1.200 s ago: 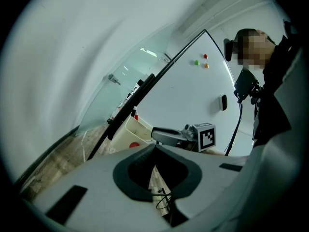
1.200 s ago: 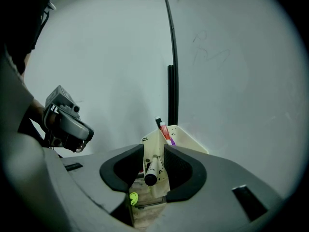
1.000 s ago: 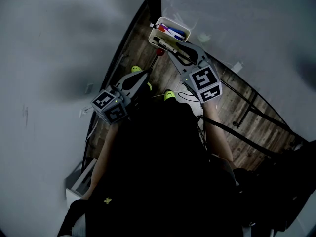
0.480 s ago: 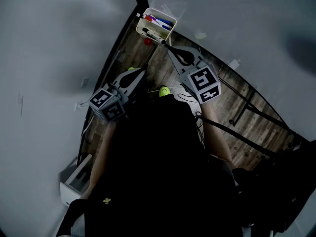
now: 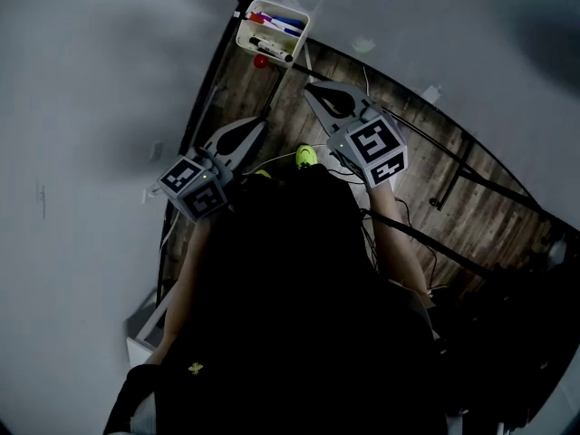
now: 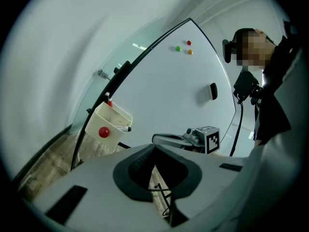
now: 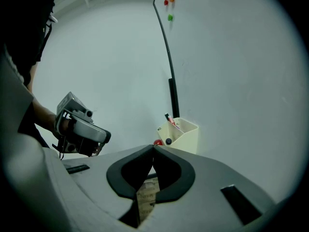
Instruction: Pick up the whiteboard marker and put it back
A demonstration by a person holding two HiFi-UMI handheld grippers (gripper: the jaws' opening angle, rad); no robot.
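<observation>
A cream marker holder (image 5: pixel 272 31) hangs on the whiteboard's edge, with a black whiteboard marker (image 5: pixel 270 46) and red and blue ones (image 5: pixel 277 21) lying in it. It also shows in the left gripper view as the holder (image 6: pixel 109 123) and in the right gripper view as the holder (image 7: pixel 180 135). My right gripper (image 5: pixel 309 87) hangs a short way below the holder, shut with nothing in it, its tips meeting in its own view (image 7: pixel 153 148). My left gripper (image 5: pixel 264 124) hangs lower and to the left, also shut and empty (image 6: pixel 155 147).
A red round magnet (image 6: pixel 103 132) sits on the holder's front. The whiteboard (image 6: pixel 159 81) carries coloured magnets (image 6: pixel 184 47) and a black eraser (image 6: pixel 213 91). A wooden floor (image 5: pixel 435 188) and a cable (image 5: pixel 453 184) lie below. A blurred person stands at the right.
My right gripper, with its jaws apart at the holder a second ago, has closed empty and drawn back from it. The left gripper has also drawn back.
</observation>
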